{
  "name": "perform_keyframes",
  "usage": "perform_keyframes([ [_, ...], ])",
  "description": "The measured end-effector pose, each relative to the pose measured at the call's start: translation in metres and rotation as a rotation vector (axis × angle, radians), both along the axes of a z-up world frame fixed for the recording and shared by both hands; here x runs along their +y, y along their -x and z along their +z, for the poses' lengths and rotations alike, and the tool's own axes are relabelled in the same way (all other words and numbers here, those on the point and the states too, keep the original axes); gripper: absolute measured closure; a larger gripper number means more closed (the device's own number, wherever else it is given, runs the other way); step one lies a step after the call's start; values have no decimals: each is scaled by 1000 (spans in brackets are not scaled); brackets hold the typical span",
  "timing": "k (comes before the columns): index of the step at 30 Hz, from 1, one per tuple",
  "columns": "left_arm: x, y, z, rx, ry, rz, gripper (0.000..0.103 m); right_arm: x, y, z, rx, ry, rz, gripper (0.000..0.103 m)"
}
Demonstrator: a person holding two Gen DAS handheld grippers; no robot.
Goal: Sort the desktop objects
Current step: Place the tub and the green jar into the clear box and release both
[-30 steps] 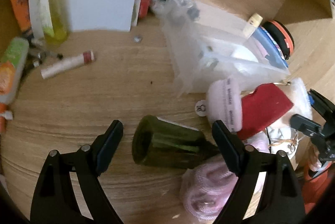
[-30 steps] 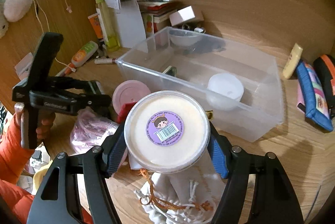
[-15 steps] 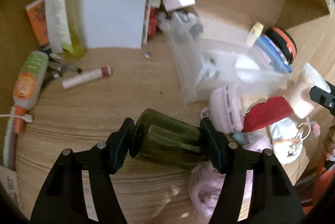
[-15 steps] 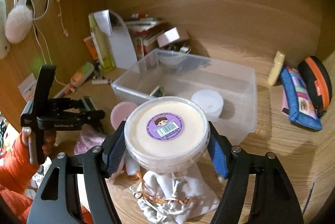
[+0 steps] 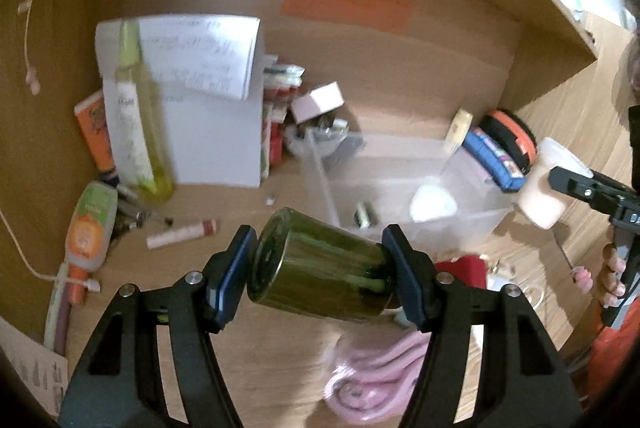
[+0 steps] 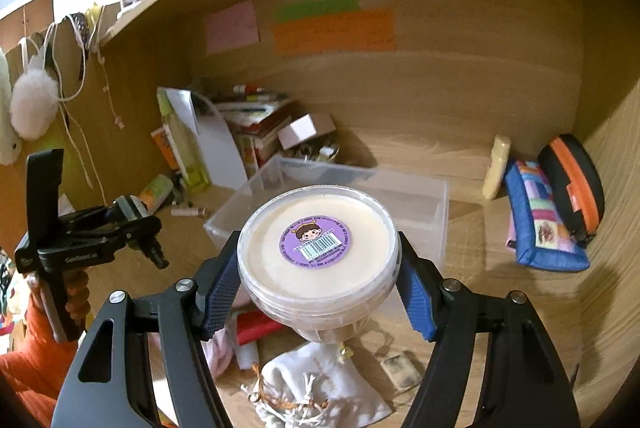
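A dark green glass jar [image 5: 316, 264] lies sideways between the fingers of my left gripper [image 5: 320, 268], which is shut on it and holds it above the wooden desk [image 5: 180, 288]. My right gripper [image 6: 318, 268] is shut on a round cream tub [image 6: 318, 240] with a purple barcode sticker on its lid. This tub hangs in front of and above a clear plastic bin [image 6: 424, 196]. In the left wrist view the bin [image 5: 472, 216] stands just behind the jar and holds a small white tub [image 5: 434, 206]. The right gripper with the cream tub [image 5: 540, 196] shows at that view's right edge.
A white drawstring pouch [image 6: 320, 388], a red item [image 5: 464, 268] and pink cloth [image 5: 380, 380] lie near the front. A blue pencil case [image 6: 540, 220] and an orange-black case [image 6: 572, 184] sit right of the bin. A notepad [image 5: 208, 116], bottles [image 5: 90, 228] and a lip balm tube [image 5: 182, 234] crowd the left.
My left gripper closed on the green jar and lifted it off the desk, tilting upward. My right gripper rose with the cream tub still in its grip.
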State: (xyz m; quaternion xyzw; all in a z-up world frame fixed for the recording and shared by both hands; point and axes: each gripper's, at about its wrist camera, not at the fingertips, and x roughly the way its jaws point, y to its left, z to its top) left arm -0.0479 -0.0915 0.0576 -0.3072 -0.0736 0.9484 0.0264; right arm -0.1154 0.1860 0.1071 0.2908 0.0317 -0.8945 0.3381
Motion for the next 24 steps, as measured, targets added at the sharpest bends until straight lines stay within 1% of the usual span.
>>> perform_keyframes([
  [5, 11, 8, 14, 47, -6, -23, 39, 1, 13, 3, 9, 4, -29, 36],
  [9, 20, 23, 20, 60, 20, -16, 39, 0, 34, -3, -14, 0, -59, 36],
  [11, 22, 31, 20, 53, 33, -5, 39, -1, 44, -8, -29, -4, -76, 36],
  [14, 24, 44, 17, 36, 33, -2, 39, -2, 60, -17, -63, -7, -96, 36],
  [17, 25, 57, 11, 12, 39, 10, 39, -4, 70, -26, -84, -16, -94, 36],
  [21, 29, 73, 5, -13, 43, 7, 39, -9, 78, -34, -86, -46, -97, 36],
  [24, 37, 82, 0, -27, 64, 0, 39, -12, 82, -37, -85, -62, -95, 36],
])
